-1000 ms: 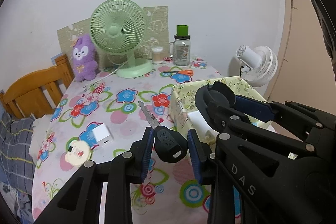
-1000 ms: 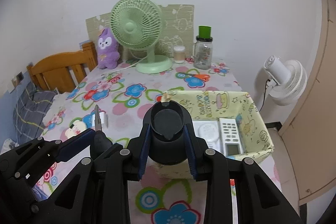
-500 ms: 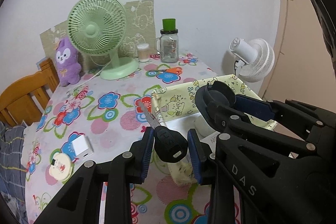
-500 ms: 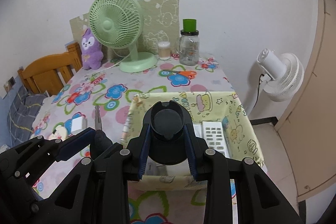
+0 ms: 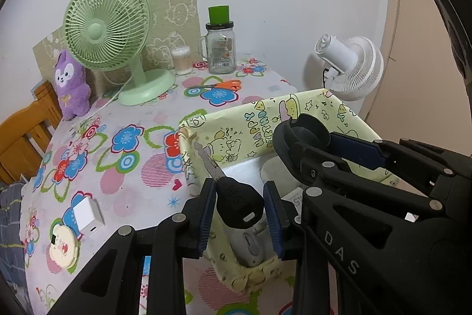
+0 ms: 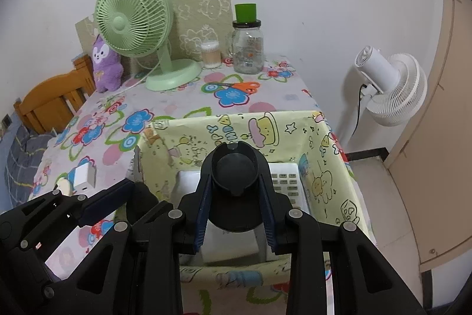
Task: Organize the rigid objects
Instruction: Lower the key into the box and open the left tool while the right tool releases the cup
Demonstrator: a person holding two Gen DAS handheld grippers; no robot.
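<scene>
Flowered table [image 5: 124, 185] — green fan [image 5: 109, 28], jar [image 5: 220, 49], scissors [image 5: 219, 85], yellow box [image 5: 265, 120], charger [image 5: 88, 214].

Left gripper [image 5: 240, 207], right gripper [image 6: 234, 197]: fingers clamped, tilted downward.

Black-headed key [image 5: 239, 204] pinched between left jaws, silver blade angled up-forward. Black round cup-like piece [image 6: 234, 191] clamped between right jaws, hollow side facing camera.
</scene>
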